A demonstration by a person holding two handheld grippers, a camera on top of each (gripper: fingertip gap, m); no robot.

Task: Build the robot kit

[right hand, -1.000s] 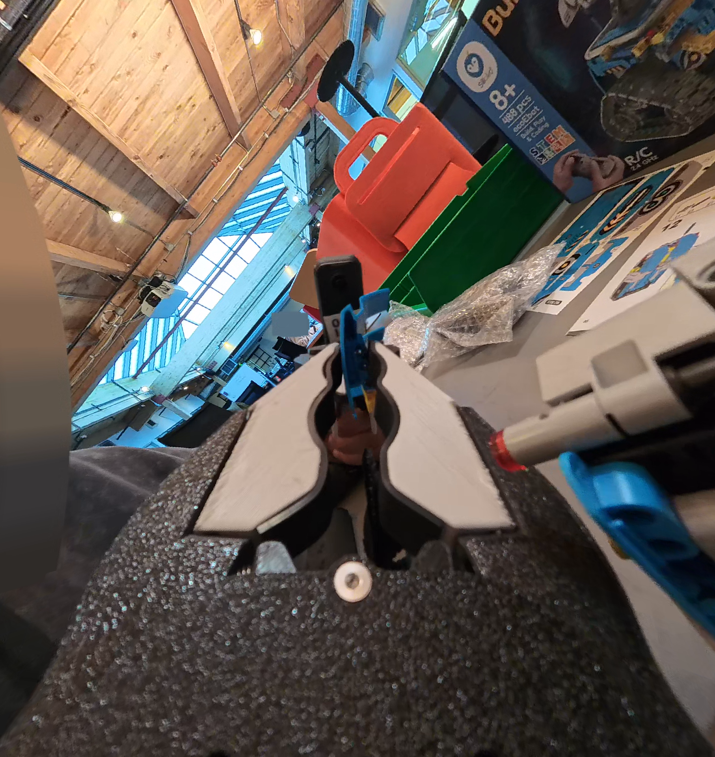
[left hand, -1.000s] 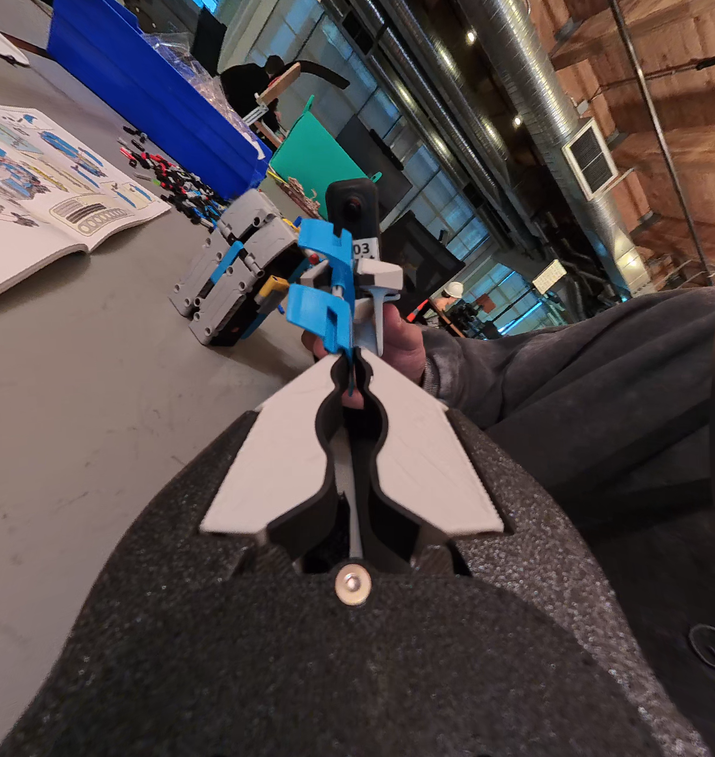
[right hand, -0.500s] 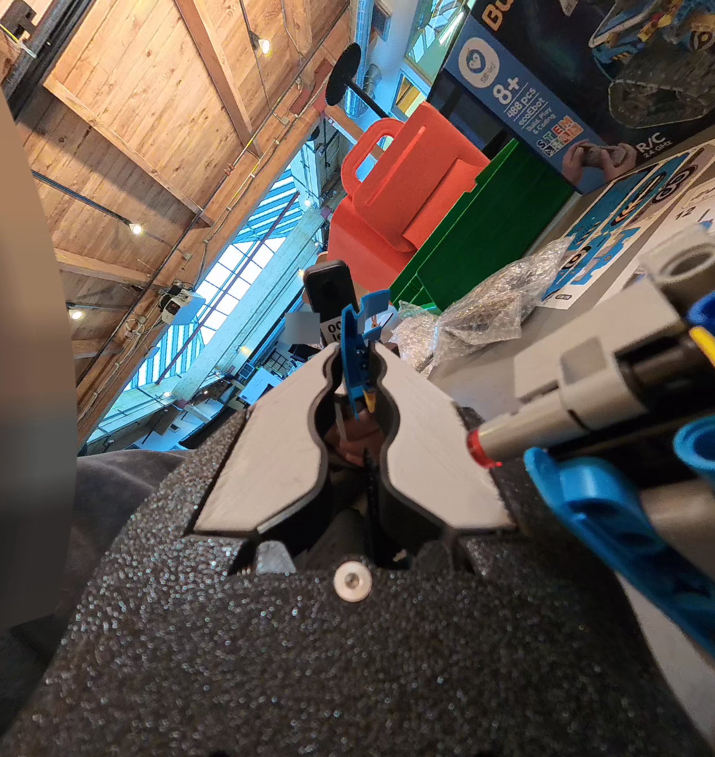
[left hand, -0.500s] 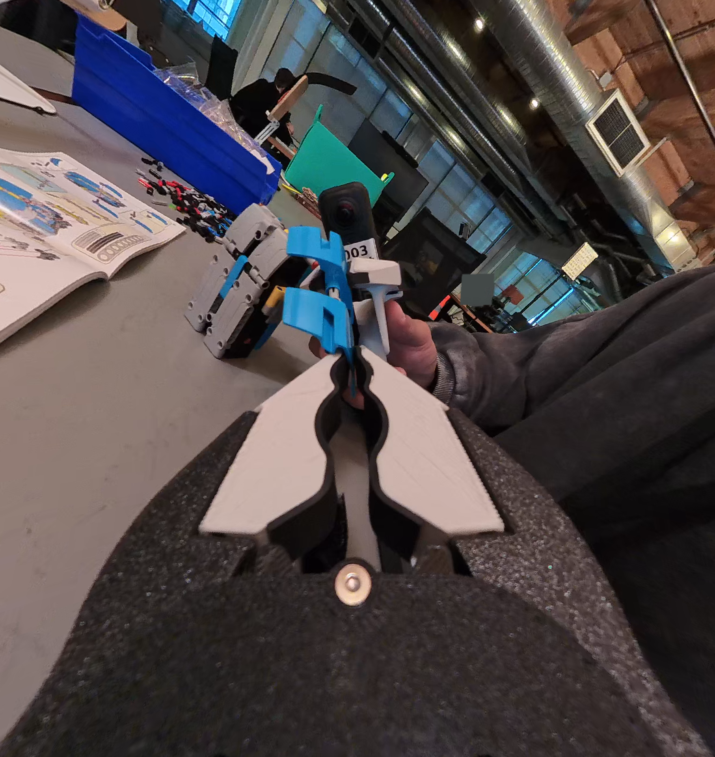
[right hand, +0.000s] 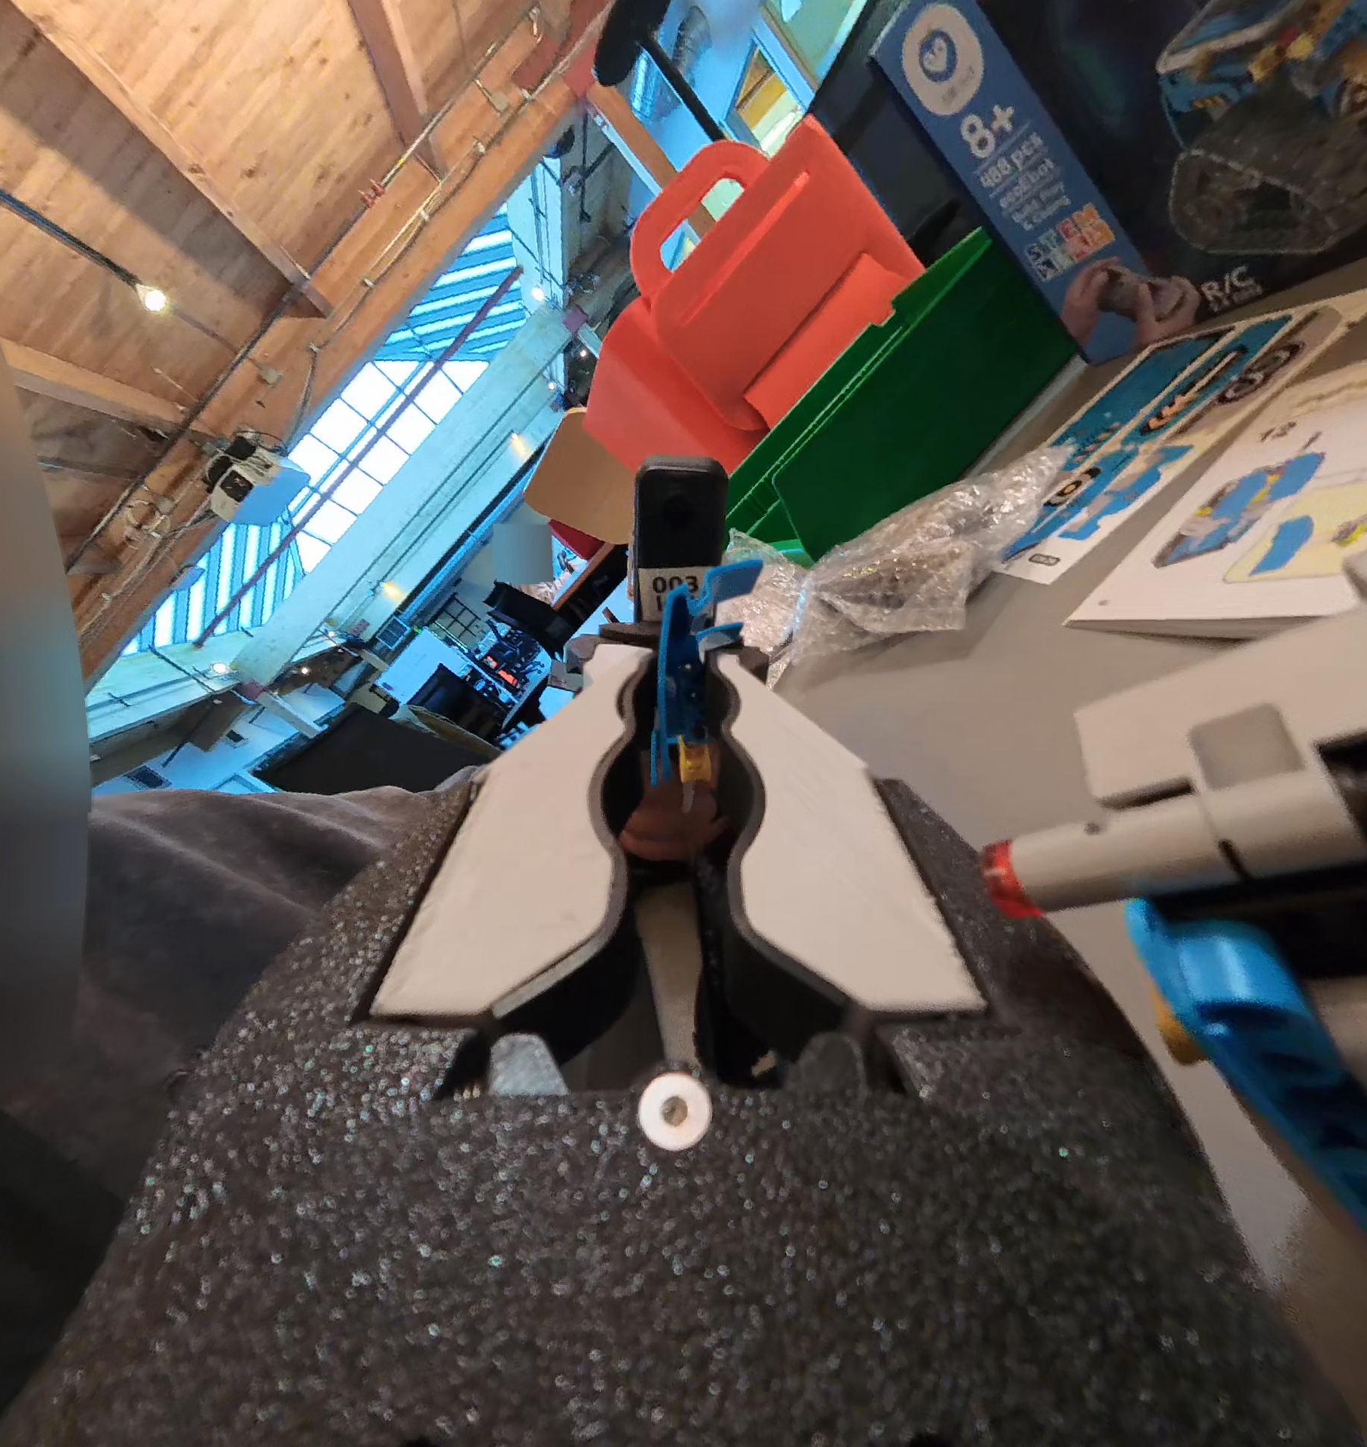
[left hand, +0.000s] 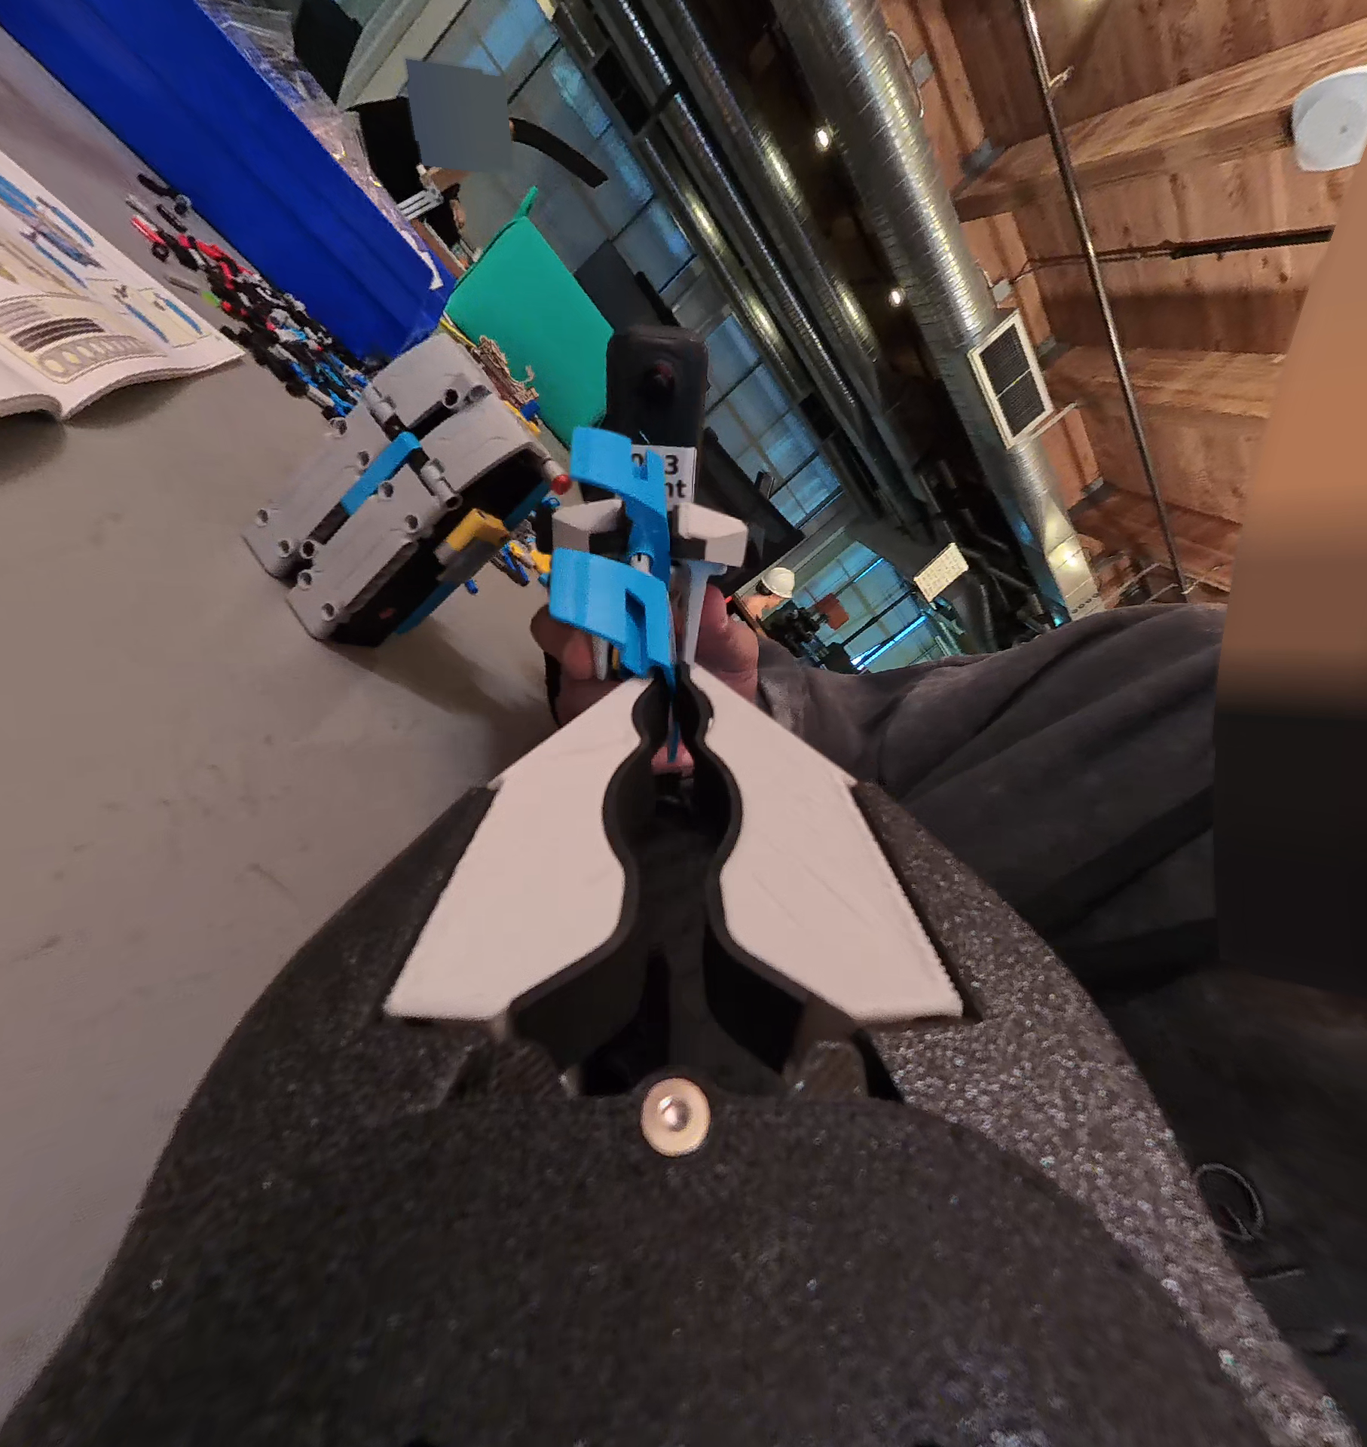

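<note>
Both tools face each other at frame centre, sharing one small blue part; left tool (left hand: pixel 669 693) has its jaws closed on the blue part (left hand: pixel 614 603); right tool (right hand: pixel 684 681) likewise clamps it. The grey-and-blue assembly (left hand: pixel 398 501) sits on the counter (left hand: pixel 117 744), centre left; the booklet (left hand: pixel 46 329) lies at upper left; we judge a two-tool regrip.

We hold two tongs tip to tip. Our left tongs (left hand: pixel 671 689) are pinched nearly closed, grey fingers (left hand: pixel 539 885) meeting at the tips. Just beyond them, our right hand (left hand: pixel 731 634) grips the other tool, its dark sleeve (left hand: pixel 1017 744) trailing to the right. Our right tongs (right hand: pixel 684 673) are likewise pinched together, and our left hand (right hand: pixel 665 830) shows through the gap behind their tips.
</note>
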